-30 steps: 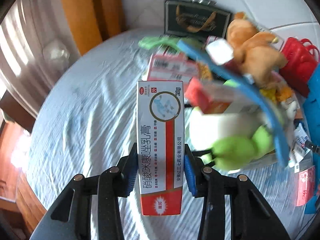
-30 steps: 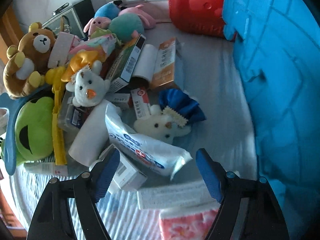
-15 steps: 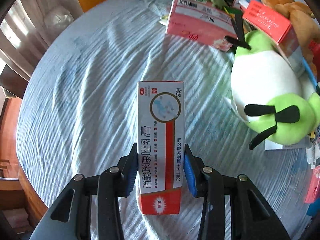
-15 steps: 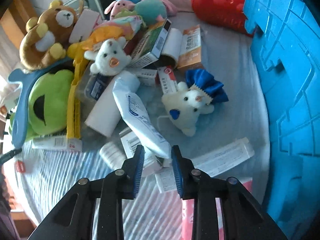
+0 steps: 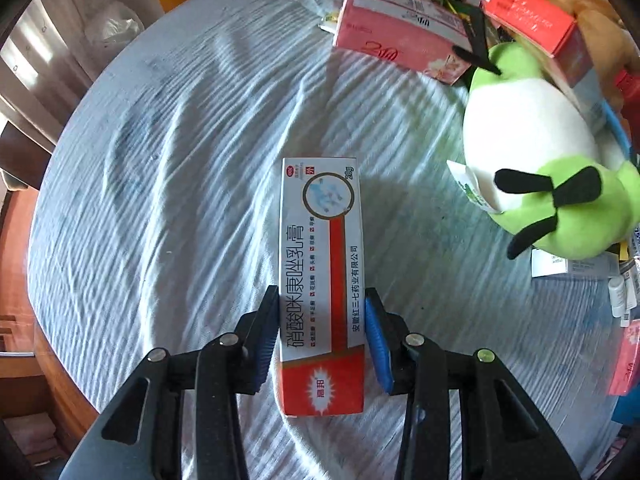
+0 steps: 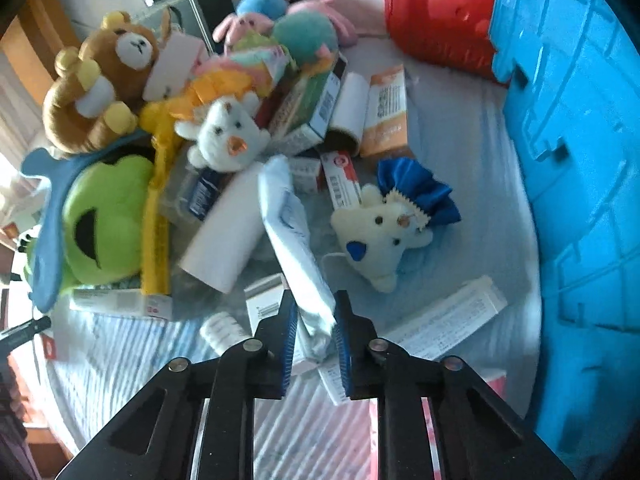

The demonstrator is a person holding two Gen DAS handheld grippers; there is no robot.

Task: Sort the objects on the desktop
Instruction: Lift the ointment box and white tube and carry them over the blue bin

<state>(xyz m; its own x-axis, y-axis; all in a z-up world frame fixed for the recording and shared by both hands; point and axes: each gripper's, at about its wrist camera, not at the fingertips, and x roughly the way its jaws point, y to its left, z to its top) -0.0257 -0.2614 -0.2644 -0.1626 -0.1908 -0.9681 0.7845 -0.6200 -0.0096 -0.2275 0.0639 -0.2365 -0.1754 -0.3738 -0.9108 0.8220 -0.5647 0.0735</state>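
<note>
The left gripper clamps a glossy ointment carton; the right gripper pinches a crinkly, blurred plastic pouch.

The white packet's print is blurred; clutter hides the boxes.

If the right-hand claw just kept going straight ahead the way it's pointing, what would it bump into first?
The right gripper is shut on a pale blue pouch that sticks out ahead, so the pouch's far end leads. It would probably meet the white duck plush first, though depth is hard to judge.
</note>
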